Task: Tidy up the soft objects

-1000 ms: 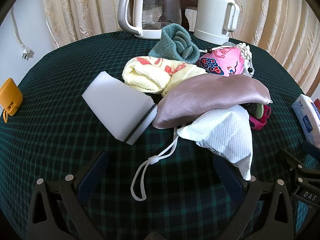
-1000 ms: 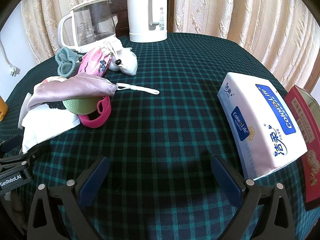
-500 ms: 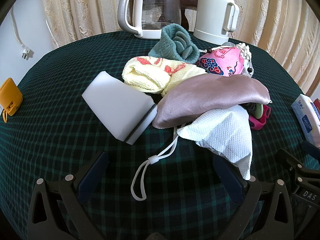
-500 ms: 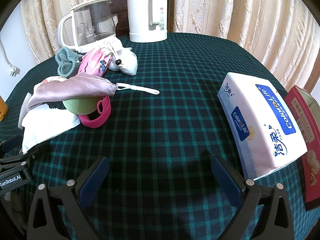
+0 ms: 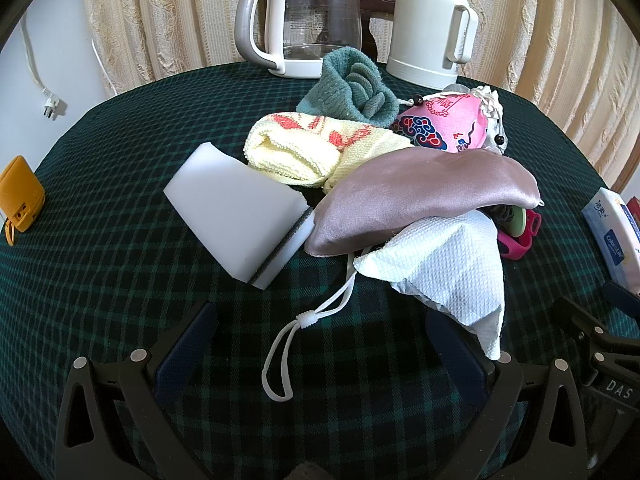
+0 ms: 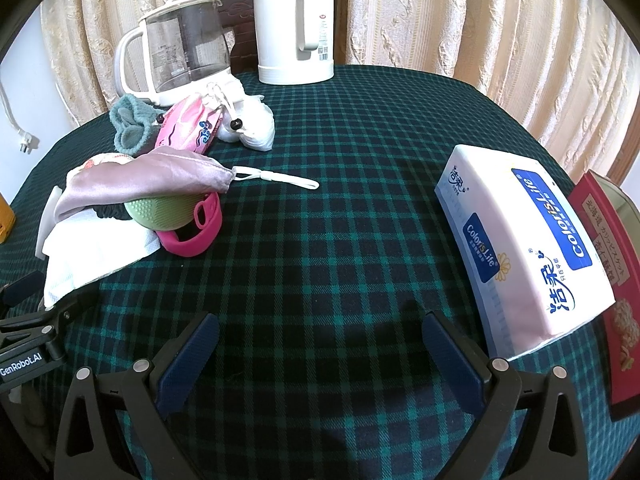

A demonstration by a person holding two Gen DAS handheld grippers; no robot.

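A heap of soft things lies mid-table in the left wrist view: a white sponge block (image 5: 236,210), a yellow knit cloth (image 5: 316,148), a teal towel (image 5: 352,90), a pink printed pouch (image 5: 444,122), a mauve satin eye mask (image 5: 424,198) and a white face mask (image 5: 444,272) with its ear loop (image 5: 296,340). My left gripper (image 5: 320,344) stands open just short of the loop, nothing between its fingers. In the right wrist view the heap sits far left, with a green silicone ball (image 6: 160,210) and pink strap (image 6: 200,228). My right gripper (image 6: 320,344) is open over bare cloth.
A glass kettle (image 5: 304,24) and a white thermos jug (image 5: 432,24) stand at the table's back edge. A tissue pack (image 6: 520,248) and a red box (image 6: 608,264) lie at the right. An orange item (image 5: 18,196) sits at the left edge. Curtains hang behind.
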